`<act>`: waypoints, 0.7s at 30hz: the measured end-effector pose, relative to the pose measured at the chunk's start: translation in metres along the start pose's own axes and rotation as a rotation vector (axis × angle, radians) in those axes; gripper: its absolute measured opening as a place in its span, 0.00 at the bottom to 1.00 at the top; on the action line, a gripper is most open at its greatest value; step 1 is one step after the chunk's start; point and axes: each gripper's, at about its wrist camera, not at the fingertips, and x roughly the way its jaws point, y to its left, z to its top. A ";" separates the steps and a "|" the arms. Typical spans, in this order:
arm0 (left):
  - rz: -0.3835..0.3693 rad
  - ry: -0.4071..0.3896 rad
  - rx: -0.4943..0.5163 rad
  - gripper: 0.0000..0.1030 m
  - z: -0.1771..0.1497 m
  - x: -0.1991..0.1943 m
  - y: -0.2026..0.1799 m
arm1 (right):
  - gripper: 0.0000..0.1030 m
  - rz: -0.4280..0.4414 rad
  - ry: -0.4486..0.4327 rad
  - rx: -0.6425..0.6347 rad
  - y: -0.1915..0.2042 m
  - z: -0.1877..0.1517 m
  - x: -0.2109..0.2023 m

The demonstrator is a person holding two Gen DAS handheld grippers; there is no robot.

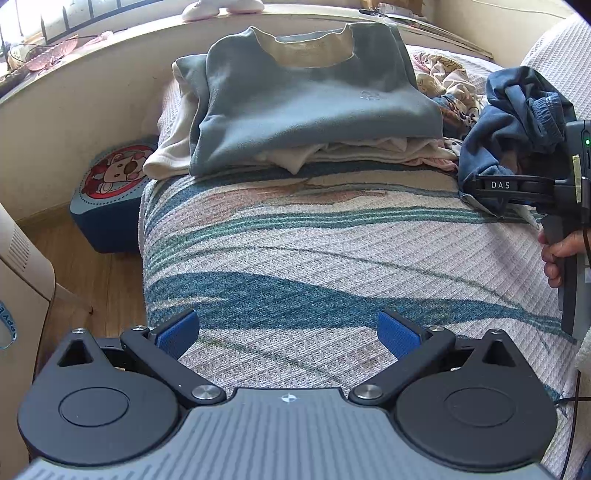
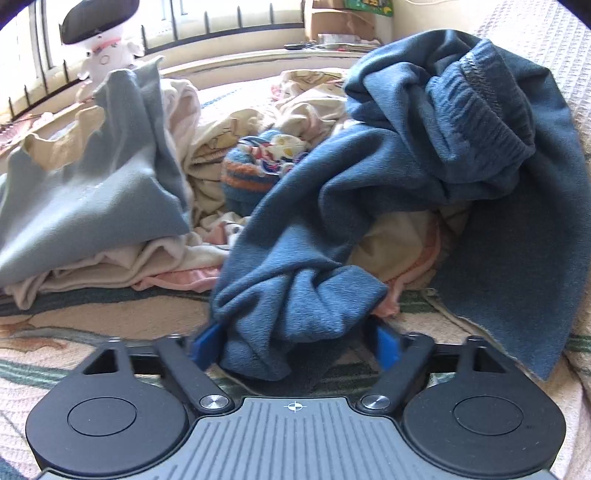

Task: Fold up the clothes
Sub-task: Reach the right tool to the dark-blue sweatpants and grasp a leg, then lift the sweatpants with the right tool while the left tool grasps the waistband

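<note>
Bed covered by a woven spread (image 1: 332, 266) patterned in teal and pink waves, wooden floor (image 1: 96, 280) seen at left, cartoon-printed blue stool (image 1: 110, 192) set beside the bed, cream wall (image 1: 74, 122), barred window (image 2: 184, 26) lit by daylight, plush toy (image 2: 103, 55) placed on the sill.

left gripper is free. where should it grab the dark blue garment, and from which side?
Judging by its pose, take the elastic waistband, the bunched ribbed edge at the top of the dark blue garment. It is thick and exposed. Come from above, left of the right gripper, whose fingers flank a lower fold. The left gripper is open over the bedspread.
</note>
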 end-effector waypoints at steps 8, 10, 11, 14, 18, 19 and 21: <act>-0.008 -0.024 0.001 1.00 0.001 -0.011 -0.001 | 0.24 0.050 -0.001 0.001 0.007 0.002 -0.006; -0.008 -0.032 -0.002 1.00 0.001 -0.015 0.000 | 0.21 0.055 -0.008 0.006 0.007 0.002 -0.011; -0.009 -0.036 -0.005 1.00 0.002 -0.017 0.001 | 0.21 0.058 -0.013 0.007 0.008 0.002 -0.014; -0.012 -0.043 -0.018 1.00 0.003 -0.023 0.004 | 0.20 0.074 -0.045 0.002 0.010 0.002 -0.028; 0.000 -0.049 -0.024 1.00 0.004 -0.031 0.006 | 0.20 0.111 -0.083 -0.025 0.016 0.003 -0.056; 0.003 -0.051 -0.029 1.00 0.004 -0.034 0.007 | 0.20 0.127 -0.095 -0.036 0.018 0.003 -0.065; 0.013 -0.054 -0.044 1.00 0.004 -0.039 0.011 | 0.19 0.160 -0.117 -0.057 0.022 0.001 -0.084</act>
